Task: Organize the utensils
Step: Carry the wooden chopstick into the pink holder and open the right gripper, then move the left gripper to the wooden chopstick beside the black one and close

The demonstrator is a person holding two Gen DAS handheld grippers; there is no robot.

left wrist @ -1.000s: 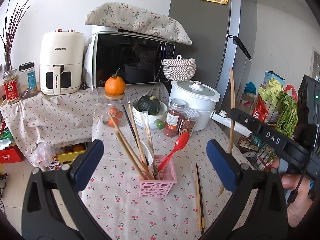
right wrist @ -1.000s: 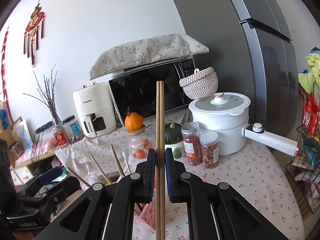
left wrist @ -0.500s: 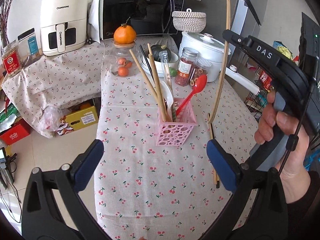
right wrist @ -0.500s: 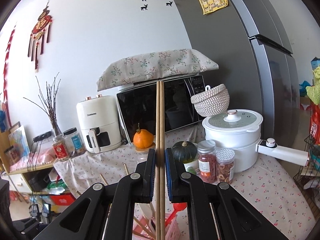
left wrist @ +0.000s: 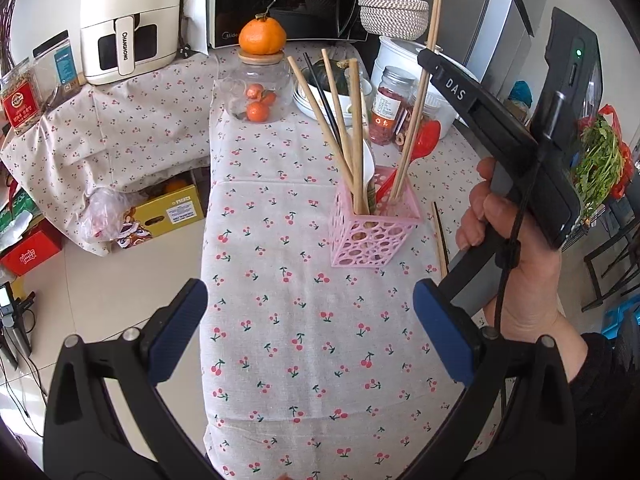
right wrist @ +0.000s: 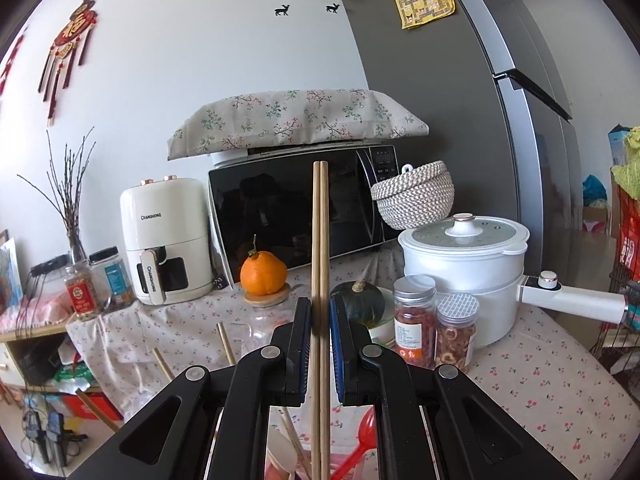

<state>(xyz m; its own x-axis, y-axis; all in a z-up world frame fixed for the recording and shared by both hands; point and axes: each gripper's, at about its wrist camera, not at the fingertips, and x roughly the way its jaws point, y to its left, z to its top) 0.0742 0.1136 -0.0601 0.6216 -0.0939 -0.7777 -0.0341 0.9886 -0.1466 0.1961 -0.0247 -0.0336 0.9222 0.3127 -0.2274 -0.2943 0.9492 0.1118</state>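
The left gripper hangs wide open and empty over the surface. At its 1 o'clock, the right gripper, jaws clamped on paired chopsticks, has now lowered their tips into the pink basket; only the left view shows this.

From your right wrist view, the lower ends of the held chopsticks ran off the picture's bottom edge, and the pink holder was almost wholly hidden behind the right gripper, so where they ended could not be told there. In your left wrist view, the loose chopsticks near the table's right edge were partly covered by your right hand. The jar labels were too small to read.
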